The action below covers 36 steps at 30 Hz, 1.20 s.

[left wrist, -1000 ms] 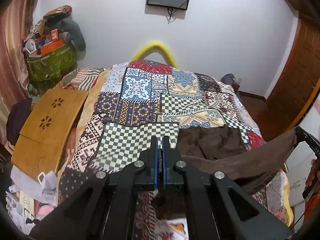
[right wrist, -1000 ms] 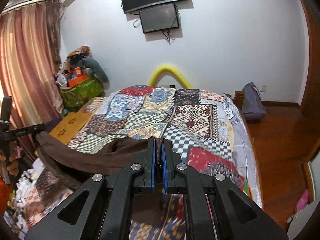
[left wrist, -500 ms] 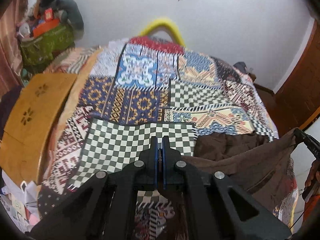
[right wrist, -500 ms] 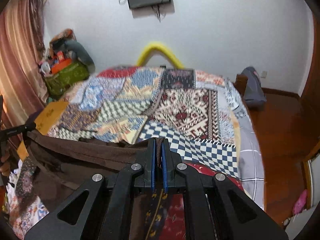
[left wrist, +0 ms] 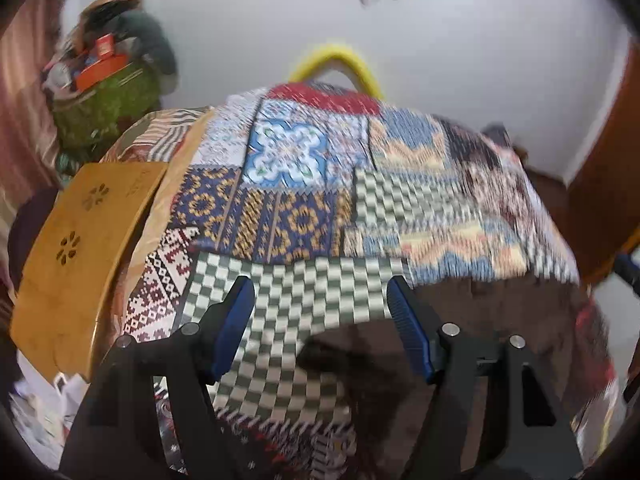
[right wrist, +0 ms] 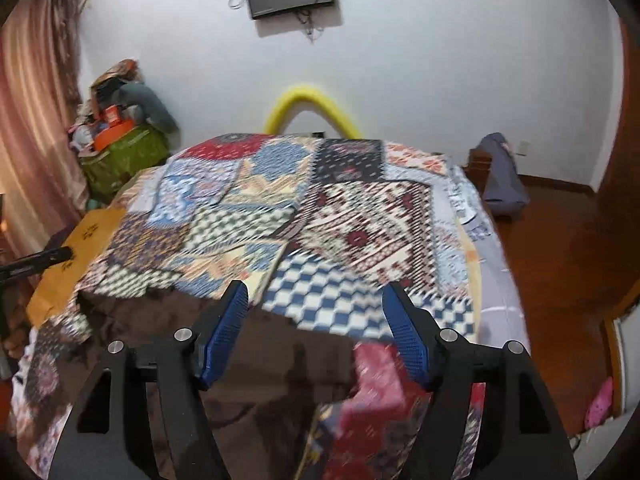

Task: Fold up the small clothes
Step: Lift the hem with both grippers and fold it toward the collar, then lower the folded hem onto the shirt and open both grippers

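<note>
Lying flat on the near part of the patchwork bed (right wrist: 360, 216) is one brown garment (right wrist: 256, 360). Two tools hover above it: left hand-held gripper (left wrist: 320, 296) and right hand-held gripper (right wrist: 316, 300), both spread wide, gripping nothing.

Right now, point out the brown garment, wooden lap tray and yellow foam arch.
brown garment (right wrist: 256, 360), right wrist view, flat middle.
wooden lap tray (left wrist: 80, 248), left wrist view, top panel.
yellow foam arch (right wrist: 308, 98), right wrist view, crest.

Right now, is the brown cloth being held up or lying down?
Lying down. The brown cloth rests on the patchwork bed, and both the left gripper and right gripper are open, holding nothing.
</note>
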Tool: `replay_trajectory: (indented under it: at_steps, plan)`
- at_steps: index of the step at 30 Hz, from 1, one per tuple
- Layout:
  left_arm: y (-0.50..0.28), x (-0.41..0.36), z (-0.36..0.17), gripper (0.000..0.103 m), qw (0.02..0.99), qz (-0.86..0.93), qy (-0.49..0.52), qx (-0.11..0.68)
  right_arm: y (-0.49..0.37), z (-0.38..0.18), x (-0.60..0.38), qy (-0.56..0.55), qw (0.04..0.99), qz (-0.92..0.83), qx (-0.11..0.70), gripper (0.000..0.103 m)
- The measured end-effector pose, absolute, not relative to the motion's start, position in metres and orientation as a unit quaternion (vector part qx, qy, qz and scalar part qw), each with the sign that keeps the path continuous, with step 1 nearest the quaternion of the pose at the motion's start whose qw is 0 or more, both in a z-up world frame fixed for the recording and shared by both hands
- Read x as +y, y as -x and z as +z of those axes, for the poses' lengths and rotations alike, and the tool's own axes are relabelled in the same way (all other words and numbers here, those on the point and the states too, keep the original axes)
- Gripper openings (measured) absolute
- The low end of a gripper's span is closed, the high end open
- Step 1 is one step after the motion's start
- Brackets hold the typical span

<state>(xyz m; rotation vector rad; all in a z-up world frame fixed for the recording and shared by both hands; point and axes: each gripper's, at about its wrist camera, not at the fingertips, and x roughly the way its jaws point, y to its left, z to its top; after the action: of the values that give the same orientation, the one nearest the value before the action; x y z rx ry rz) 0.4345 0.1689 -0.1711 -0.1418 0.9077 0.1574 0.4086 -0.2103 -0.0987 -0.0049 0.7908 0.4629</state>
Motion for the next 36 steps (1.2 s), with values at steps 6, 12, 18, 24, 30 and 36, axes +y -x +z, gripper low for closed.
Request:
replay_trajectory:
  at_steps: [6, 12, 18, 24, 30, 36]
  plan:
    - [-0.408, 0.139, -0.202, 0.068, 0.875, 0.033, 0.034, 0.482, -0.370, -0.119, -0.188, 0.027, 0.874, 0.269, 0.404, 0.067]
    - [-0.396, 0.109, -0.238, 0.068, 0.851, 0.001, 0.015, 0.526, -0.353, -0.160, -0.162, 0.056, 0.848, 0.290, 0.440, 0.067]
    - [-0.413, 0.108, -0.244, 0.068, 0.849, 0.012, 0.040, 0.527, -0.365, -0.188, -0.161, 0.047, 0.831, 0.285, 0.475, 0.067]
    - [-0.454, 0.124, -0.246, 0.068, 0.847, 0.039, 0.046, 0.529, -0.365, -0.188, -0.162, 0.051, 0.830, 0.292, 0.473, 0.067]
    - [-0.494, 0.145, -0.253, 0.068, 0.841, 0.082, 0.062, 0.532, -0.364, -0.188, -0.161, 0.060, 0.824, 0.301, 0.476, 0.067]
    - [-0.494, 0.168, -0.243, 0.067, 0.840, 0.102, 0.119, 0.520, -0.363, -0.188, -0.162, 0.058, 0.821, 0.304, 0.480, 0.067]
